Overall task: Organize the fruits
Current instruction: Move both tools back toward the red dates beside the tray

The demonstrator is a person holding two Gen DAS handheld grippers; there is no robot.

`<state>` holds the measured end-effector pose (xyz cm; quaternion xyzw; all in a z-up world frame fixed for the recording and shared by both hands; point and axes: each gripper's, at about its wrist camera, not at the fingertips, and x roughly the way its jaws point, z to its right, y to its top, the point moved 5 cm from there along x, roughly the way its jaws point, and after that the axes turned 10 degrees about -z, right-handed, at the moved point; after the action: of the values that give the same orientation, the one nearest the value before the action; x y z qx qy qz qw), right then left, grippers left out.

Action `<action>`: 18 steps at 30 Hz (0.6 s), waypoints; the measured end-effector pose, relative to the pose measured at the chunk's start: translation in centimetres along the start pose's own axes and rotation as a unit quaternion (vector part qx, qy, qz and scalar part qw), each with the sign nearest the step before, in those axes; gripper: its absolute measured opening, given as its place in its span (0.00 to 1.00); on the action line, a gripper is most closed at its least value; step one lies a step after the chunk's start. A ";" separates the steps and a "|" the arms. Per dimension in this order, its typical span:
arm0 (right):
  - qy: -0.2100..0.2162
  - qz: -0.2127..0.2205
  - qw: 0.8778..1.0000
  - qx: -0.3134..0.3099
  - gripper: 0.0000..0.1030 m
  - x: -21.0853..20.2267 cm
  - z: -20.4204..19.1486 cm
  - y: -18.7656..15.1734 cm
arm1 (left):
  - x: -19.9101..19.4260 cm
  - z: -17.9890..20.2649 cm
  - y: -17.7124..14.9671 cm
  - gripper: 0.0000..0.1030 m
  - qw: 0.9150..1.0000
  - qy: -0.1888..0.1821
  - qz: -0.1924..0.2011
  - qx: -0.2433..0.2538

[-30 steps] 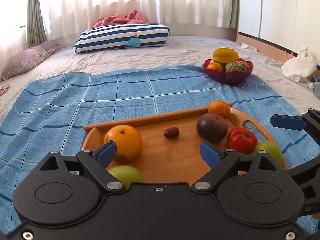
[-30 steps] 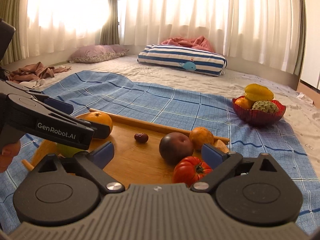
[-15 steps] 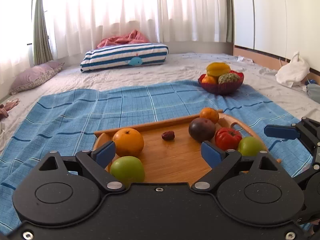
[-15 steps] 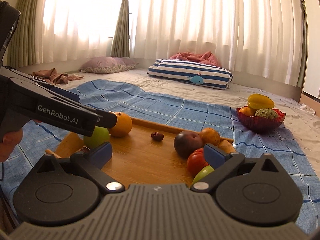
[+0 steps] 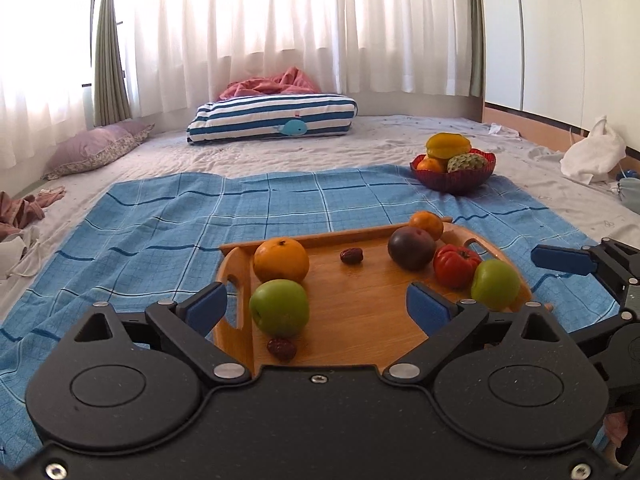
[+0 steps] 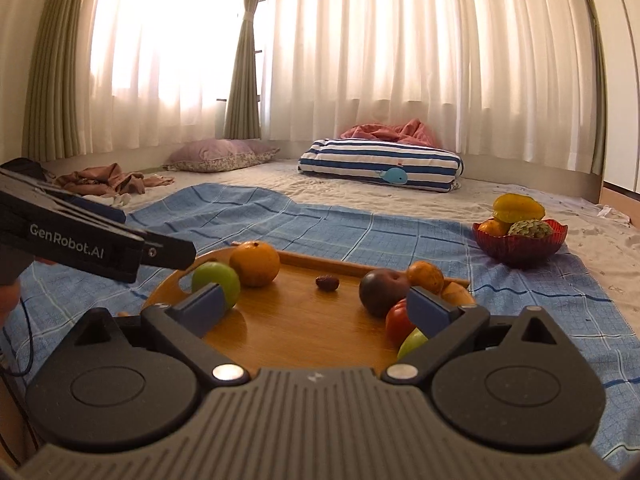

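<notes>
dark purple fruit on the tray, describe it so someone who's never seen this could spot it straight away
Start at the blue checked cloth spread on the bed, then find the wooden tray lying on it. At the tray's right end sits a cluster of fruit; the dark purple plum is the round one between a small orange behind it and a ribbed red tomato in front, the only large, near-black fruit there.

Home bedroom: wide bed (image 5: 248, 156), striped pillow (image 5: 276, 118), sheer curtains (image 5: 280, 24), white wardrobe (image 5: 560, 36), blue blanket (image 5: 160, 232).
</notes>
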<state>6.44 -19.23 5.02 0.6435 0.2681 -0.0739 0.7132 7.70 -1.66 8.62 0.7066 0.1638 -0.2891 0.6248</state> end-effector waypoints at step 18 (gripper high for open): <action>-0.010 -0.042 0.999 -0.019 0.67 1.0 -2.5 -5.8 | 2.1 2.2 -6.0 0.74 0.999 -0.005 -0.043 0.000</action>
<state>3.96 -17.51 -0.63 0.6175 0.2891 -0.1045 0.7240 5.36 -3.06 2.47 0.6974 0.1905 -0.3193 0.6127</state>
